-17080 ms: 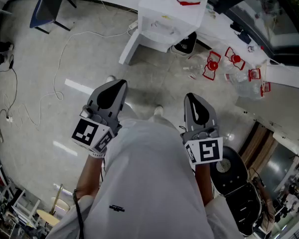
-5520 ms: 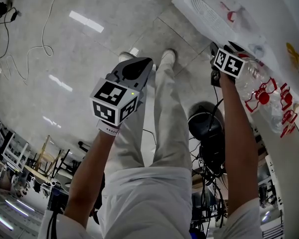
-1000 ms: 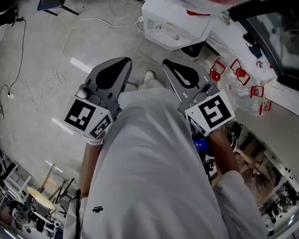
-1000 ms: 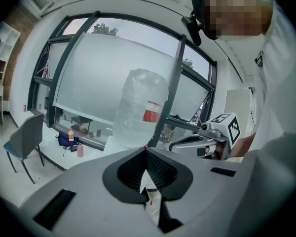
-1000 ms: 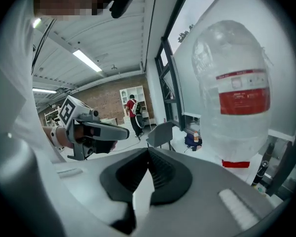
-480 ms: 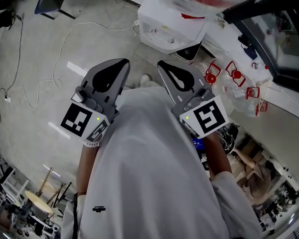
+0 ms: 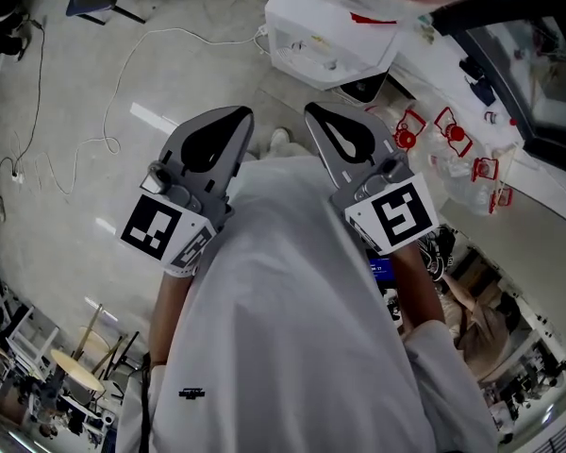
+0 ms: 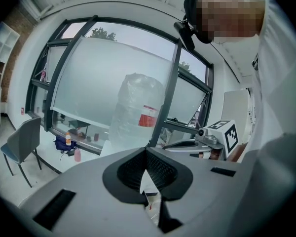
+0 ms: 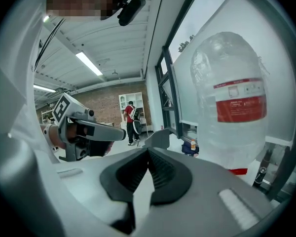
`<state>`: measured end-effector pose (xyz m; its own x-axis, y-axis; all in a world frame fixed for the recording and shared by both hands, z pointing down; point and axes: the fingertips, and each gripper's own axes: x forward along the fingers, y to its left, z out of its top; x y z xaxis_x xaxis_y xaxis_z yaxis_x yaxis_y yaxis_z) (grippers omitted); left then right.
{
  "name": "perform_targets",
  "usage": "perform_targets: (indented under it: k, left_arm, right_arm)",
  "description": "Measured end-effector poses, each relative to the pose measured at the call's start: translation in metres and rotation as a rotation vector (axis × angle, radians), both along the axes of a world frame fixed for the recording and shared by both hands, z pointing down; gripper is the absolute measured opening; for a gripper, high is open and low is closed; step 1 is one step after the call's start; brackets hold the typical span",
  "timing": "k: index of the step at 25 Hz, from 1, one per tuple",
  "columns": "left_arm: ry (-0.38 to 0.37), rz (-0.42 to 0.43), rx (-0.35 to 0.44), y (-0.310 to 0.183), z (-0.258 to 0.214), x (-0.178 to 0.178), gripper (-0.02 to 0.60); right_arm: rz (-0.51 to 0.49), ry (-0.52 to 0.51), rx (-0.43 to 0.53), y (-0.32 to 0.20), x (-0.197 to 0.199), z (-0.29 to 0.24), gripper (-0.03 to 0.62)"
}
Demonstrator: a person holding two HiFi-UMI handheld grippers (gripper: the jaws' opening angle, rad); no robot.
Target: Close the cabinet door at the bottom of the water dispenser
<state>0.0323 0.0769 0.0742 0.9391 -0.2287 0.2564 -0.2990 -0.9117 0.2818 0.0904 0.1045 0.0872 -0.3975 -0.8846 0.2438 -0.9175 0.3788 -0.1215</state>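
Left gripper: jaws together, nothing between them, held out in front of the person's shirt.
Right gripper: jaws together, empty, just beside the left one.
Water dispenser: white, standing on the floor ahead of both grippers, apart from them.
Bottle: clear, red label, upright on the dispenser.
Cabinet door: not shown clearly in any view; open or closed cannot be told.

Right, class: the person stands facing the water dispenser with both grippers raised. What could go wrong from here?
1. A white cable loops across the floor to the left; a step that way could catch it.
2. The big water bottle sits atop the water dispenser; a hard shove low down might rock it.
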Motion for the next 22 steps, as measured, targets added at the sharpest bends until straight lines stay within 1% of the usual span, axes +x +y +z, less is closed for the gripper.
perform_targets:
  k: [9, 15, 22]
  left_arm:
    - [-0.009, -0.012, -0.020, 0.000, 0.004, -0.001, 0.006]
    - [-0.011, 0.002, -0.021, 0.004, 0.006, 0.004, 0.006]
    - [-0.006, -0.007, -0.017, 0.006, 0.004, 0.001, 0.006]
  right_arm:
    - [0.003, -0.015, -0.033, -0.002, 0.000, 0.005, 0.011]
    - [0.003, -0.016, -0.029, 0.002, 0.006, 0.010, 0.011]
    - [0.015, -0.015, -0.033, 0.009, 0.008, 0.009, 0.011]
